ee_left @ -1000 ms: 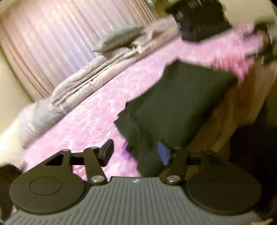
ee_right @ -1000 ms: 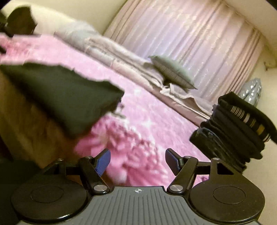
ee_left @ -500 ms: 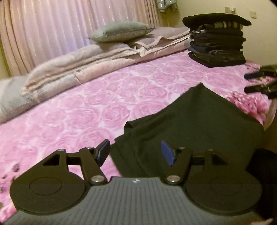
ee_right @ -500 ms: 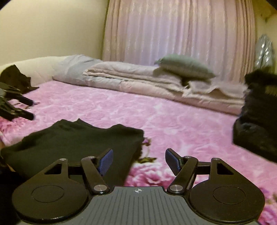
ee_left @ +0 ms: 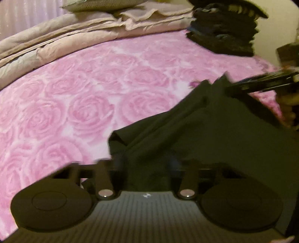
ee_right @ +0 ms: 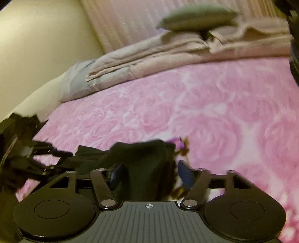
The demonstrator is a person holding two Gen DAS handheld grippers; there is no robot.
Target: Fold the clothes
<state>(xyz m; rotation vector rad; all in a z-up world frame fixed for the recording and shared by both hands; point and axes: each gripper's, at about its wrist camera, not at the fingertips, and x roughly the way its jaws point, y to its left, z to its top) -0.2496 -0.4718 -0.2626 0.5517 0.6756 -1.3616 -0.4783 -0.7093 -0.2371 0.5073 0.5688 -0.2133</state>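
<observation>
A folded black garment (ee_left: 205, 130) lies on the pink rose bedspread (ee_left: 84, 97) near the bed's front edge. My left gripper (ee_left: 147, 166) is open, its fingers straddling the garment's near left corner. My right gripper (ee_right: 151, 173) is open too, with the garment's far corner (ee_right: 147, 164) between its fingers. In the left wrist view the right gripper's fingers (ee_left: 261, 82) reach the garment's far right corner. In the right wrist view the left gripper (ee_right: 46, 158) shows at the left, by the cloth. The frames are blurred.
A stack of folded dark clothes (ee_left: 224, 31) stands at the far right of the bed. Folded beige quilts (ee_left: 74, 37) and a grey pillow (ee_right: 196, 16) lie along the back by the curtain (ee_right: 127, 22).
Both grippers have dropped down and moved in on the black garment; each now has a corner of it between its open fingers.
</observation>
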